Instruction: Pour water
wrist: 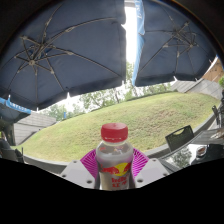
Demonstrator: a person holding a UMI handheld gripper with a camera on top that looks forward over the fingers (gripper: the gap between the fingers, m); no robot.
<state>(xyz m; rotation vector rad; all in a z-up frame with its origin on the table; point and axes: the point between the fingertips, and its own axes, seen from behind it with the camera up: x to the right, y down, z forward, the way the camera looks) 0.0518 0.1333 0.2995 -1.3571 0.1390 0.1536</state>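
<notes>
**Bottle in the fingers, pouring not yet begun**

Going left to right: a dark patio umbrella [62,52] spreads overhead on the left, its ribs showing; beneath it a grassy slope [120,118] runs back to a line of trees; a second umbrella [172,45] covers the right, with a strip of bright sky between the two; a dark chair-like shape [180,137] stands low on the right, too small to tell for certain.

At the centre the gripper [115,165] is clamped on a clear bottle [115,160]; the bottle stands upright between the pink pads [90,160], which press its sides; its red cap [114,131] is on, and a red label shows low on its body.

The step in hand looks like carrying the bottle, before any pouring; no cup or other receiving vessel is in view. By this reading the next move calls for finding a vessel and removing the cap; only then can the bottle be tipped, with the clamp held firm as the water shifts.
</notes>
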